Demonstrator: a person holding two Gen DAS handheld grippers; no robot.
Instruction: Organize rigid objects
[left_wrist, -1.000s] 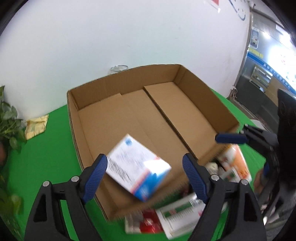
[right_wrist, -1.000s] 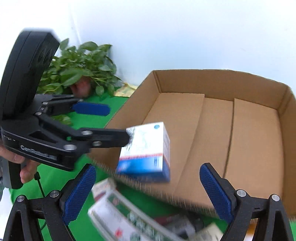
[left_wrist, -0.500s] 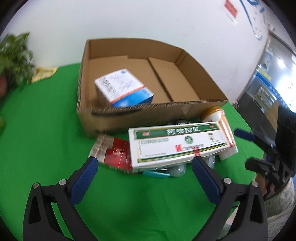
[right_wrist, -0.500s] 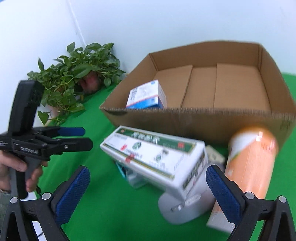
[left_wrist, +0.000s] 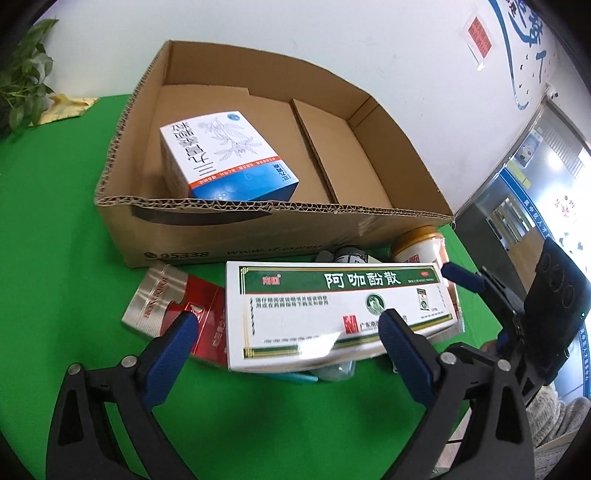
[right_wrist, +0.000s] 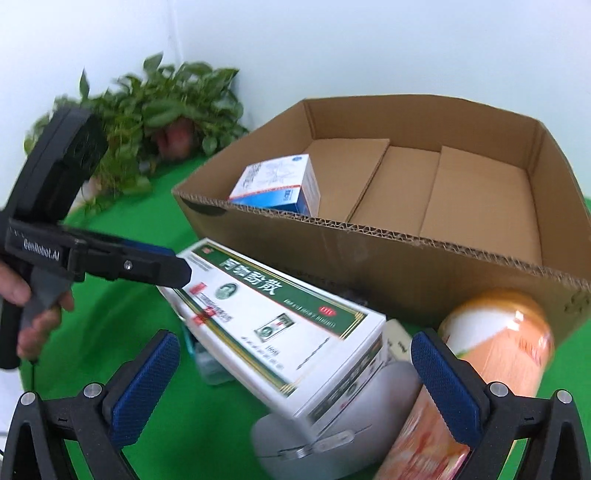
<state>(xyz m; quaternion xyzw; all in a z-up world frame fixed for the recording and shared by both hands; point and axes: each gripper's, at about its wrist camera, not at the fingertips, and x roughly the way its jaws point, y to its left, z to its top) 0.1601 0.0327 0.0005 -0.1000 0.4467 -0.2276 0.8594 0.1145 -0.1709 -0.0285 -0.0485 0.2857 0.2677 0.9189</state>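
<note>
Rigid objects sit on your green-covered counter (left_wrist: 55, 240) around one landmark, the open brown cardboard box (left_wrist: 258, 236). Inside the box, toward its near left corner, lies a blue-and-white medicine carton (left_wrist: 225, 155). Just in front of the box's near wall, a long white-and-green medicine box (left_wrist: 340, 310) rests on top of the pile, with a red-and-silver flat pack (left_wrist: 173, 302) to its left and an orange-and-white canister (right_wrist: 495, 350) to its right. Your left hand-held gripper (left_wrist: 288, 332) stands wide over the long box, jaws closing, pads not touching it. Your right hand-held gripper (right_wrist: 295, 365) is spread wide, holding nothing.
</note>
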